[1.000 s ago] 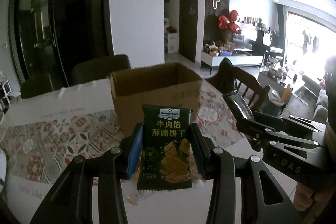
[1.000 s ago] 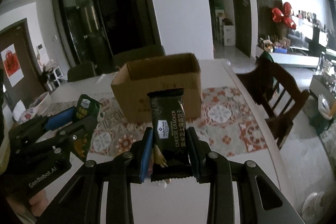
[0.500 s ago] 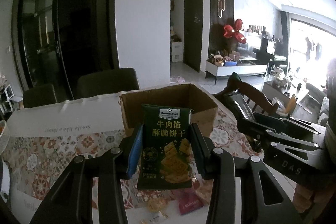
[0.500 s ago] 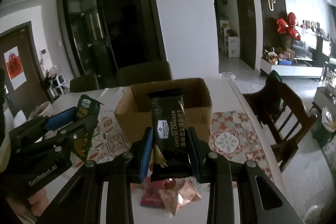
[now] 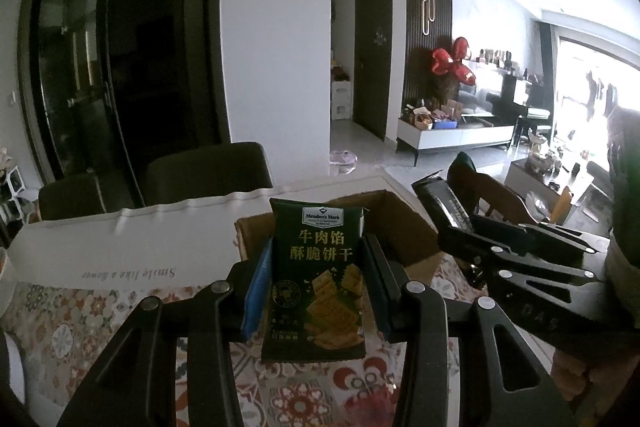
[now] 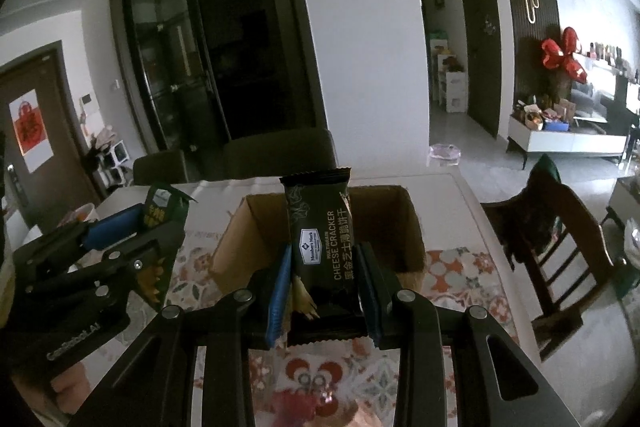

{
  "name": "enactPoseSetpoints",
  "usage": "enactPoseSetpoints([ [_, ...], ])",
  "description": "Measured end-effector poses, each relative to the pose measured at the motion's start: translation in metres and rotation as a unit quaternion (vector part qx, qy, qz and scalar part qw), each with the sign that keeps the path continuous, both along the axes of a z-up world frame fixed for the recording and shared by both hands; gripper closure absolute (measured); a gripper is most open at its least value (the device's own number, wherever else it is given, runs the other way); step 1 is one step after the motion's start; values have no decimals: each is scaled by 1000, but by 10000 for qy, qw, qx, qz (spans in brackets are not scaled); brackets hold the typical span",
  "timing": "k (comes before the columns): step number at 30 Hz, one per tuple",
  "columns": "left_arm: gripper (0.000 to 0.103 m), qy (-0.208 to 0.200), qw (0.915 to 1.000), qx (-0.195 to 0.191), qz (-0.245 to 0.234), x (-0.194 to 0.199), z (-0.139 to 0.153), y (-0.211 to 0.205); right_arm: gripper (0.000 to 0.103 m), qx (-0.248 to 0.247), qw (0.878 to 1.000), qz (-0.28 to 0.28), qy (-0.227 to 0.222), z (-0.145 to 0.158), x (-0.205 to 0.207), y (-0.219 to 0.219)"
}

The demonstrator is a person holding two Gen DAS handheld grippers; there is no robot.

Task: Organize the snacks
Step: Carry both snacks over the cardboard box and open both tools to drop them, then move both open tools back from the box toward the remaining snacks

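Dark chairs (image 5: 208, 169) stand behind the table, whose patterned cloth (image 5: 80, 323) covers its near part. A red bow (image 6: 562, 57) hangs above a white cabinet (image 6: 568, 143).

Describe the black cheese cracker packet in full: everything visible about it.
The cheese cracker packet is a slim, glossy black wrapper with crimped, serrated ends. It carries a white Member's Mark badge, the words "MULTIGRAIN CHEESE CRACKER" and gold Chinese characters, all running lengthwise. It stands upright, leaning slightly, clamped at its lower half between the blue-padded fingers of the right gripper. It is held in the air in front of the open cardboard box; nothing else touches it.
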State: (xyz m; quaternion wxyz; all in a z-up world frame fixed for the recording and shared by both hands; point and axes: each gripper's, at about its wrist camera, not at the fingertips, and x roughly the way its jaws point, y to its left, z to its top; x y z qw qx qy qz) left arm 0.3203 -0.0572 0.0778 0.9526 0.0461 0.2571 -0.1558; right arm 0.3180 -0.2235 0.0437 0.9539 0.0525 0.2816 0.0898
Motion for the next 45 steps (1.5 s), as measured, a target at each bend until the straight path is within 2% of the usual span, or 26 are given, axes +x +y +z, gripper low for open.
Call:
enactPoseSetpoints([
  [8,60,390,9991,-120,64,56,-5,-6,70,-55,9995,117,295,-7,51,-1],
  [17,60,1060,9943,-81,84,109,-31,-21,70,-114,9967,156,784,-29,103,-7],
  [24,57,1336,9907,180,181,133,-50,-29,70,-16,9931,127,1166,-53,129,-16],
  [26,49,1342,9903,274,214,134,-52,-30,68,44,9927,70,1202,-58,131,-20],
  [28,41,1308,9905,347,263,132,-53,-29,55,34,9927,-15,1206,-60,131,-23],
  [30,40,1235,9911,385,328,126,-51,-27,49,-28,9930,-139,1170,-60,127,-24],
  [33,39,1100,9923,422,369,115,-48,-22,49,-103,9937,-224,1096,-55,119,-22],
  [36,35,924,9941,411,381,97,-41,-17,42,-78,9948,-280,975,-50,106,-22],
  [39,34,695,9958,432,403,78,-34,-11,41,-108,9960,-304,833,-45,90,-21],
  [41,33,609,9966,400,376,67,-29,-7,36,-115,9966,-302,762,-42,78,-17],
  [45,33,452,9978,359,324,43,-22,0,36,-55,9979,-270,584,-35,58,-13],
])
